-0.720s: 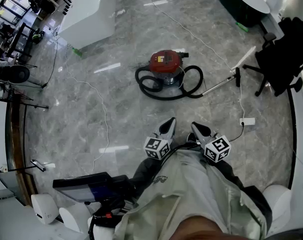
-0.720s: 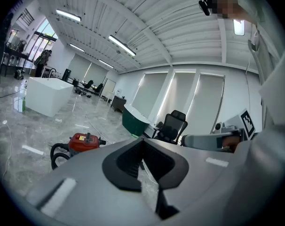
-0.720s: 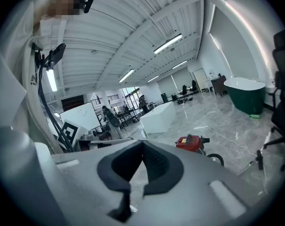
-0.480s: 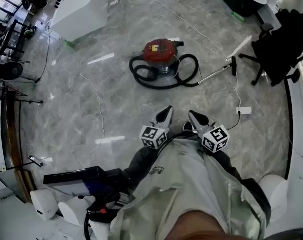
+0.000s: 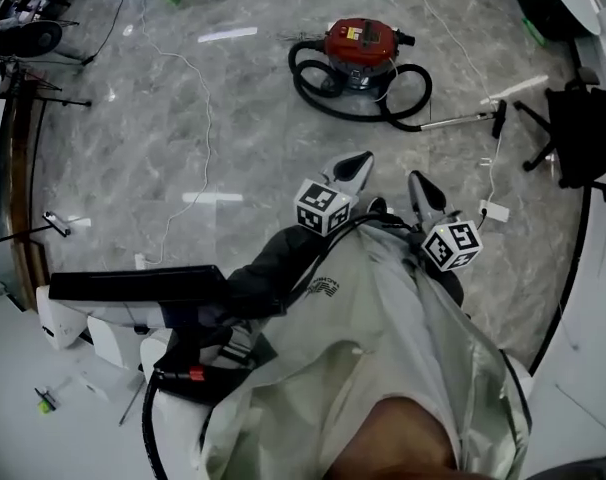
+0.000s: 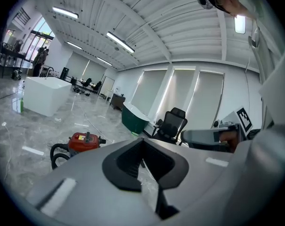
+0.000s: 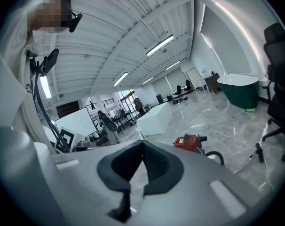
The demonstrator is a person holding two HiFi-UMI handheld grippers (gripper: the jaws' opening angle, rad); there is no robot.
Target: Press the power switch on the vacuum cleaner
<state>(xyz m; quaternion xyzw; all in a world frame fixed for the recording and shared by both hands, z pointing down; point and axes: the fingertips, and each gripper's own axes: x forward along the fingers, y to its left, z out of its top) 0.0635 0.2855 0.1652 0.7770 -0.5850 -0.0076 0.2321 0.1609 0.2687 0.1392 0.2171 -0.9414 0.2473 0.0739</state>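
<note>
Red vacuum cleaner stands on the floor, well ahead of both tools; detail on its top is too small to make out. Left tool and right tool: jaws together, nothing between them.

Large open-plan office or studio hall. A polished grey marble floor spreads wide, with thin white cables trailing loose across it. Overhead is a white ribbed ceiling hung with long strip lights. One wall is a row of tall windows covered by pale blinds. A black office chair stands near a dark green rounded counter with a white top. A plain white block-shaped counter sits further off on the open floor. Black equipment on stands lines one edge, and distant desks and chairs fill the far end.
</note>
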